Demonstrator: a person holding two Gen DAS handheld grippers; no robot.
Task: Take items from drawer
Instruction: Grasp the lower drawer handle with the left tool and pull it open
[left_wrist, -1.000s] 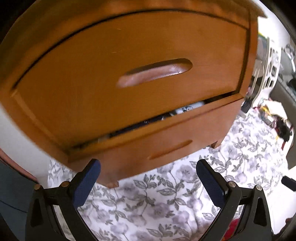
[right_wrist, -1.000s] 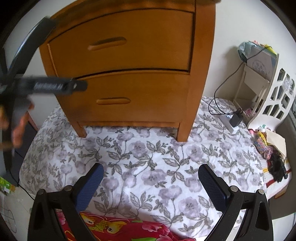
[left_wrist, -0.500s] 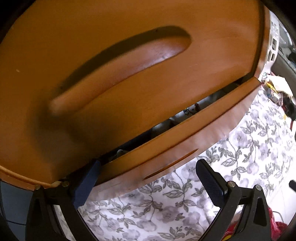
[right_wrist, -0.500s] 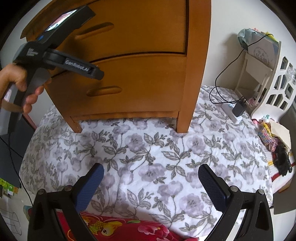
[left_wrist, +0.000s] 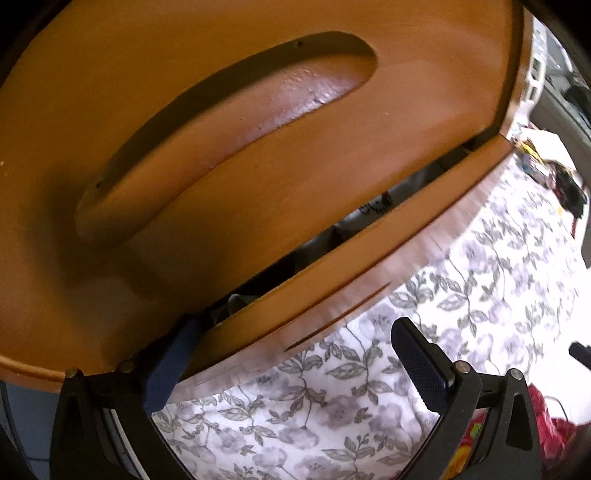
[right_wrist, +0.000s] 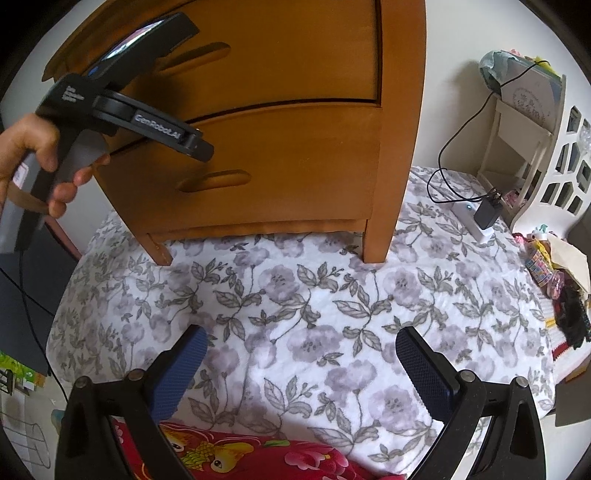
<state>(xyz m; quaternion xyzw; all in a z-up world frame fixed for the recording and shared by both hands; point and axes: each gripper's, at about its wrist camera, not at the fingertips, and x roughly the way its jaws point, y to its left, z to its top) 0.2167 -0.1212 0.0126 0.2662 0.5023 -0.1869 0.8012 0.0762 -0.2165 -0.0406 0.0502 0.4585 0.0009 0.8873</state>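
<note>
- Left wrist view: the left tool (left_wrist: 291, 354) sits hard against the front of the wooden chest (right_wrist: 258, 122), its fingers spread wide apart and holding nothing.
- The lower drawer (left_wrist: 354, 254) stands slightly ajar. A narrow gap runs along its top edge, beneath the upper drawer front (left_wrist: 221, 147), slanting across this view from lower left to upper right.
- The left finger (left_wrist: 168, 363) of the left tool has its tip at the low left end of that gap, touching or just short of the drawer's top edge; which of the two cannot be told. The right finger (left_wrist: 417, 362) hangs clear, in front of and below the drawer front, over the floral bedspread (right_wrist: 314, 332).
- Items in the drawer (left_wrist: 373, 210) show only as pale and dark shapes through the gap; their kind cannot be told.
- Right wrist view: the right tool (right_wrist: 297, 356) is held well back from the chest over the bedspread, its fingers likewise wide apart and empty. A hand (right_wrist: 33, 155) is seen holding the left tool's grip, left of the chest.
- Judgement: the left tool is far the nearer. The drawer's long edge lies across its fingers, so the coming move turns on hooking that edge and drawing it outward before any item can be reached.
</note>
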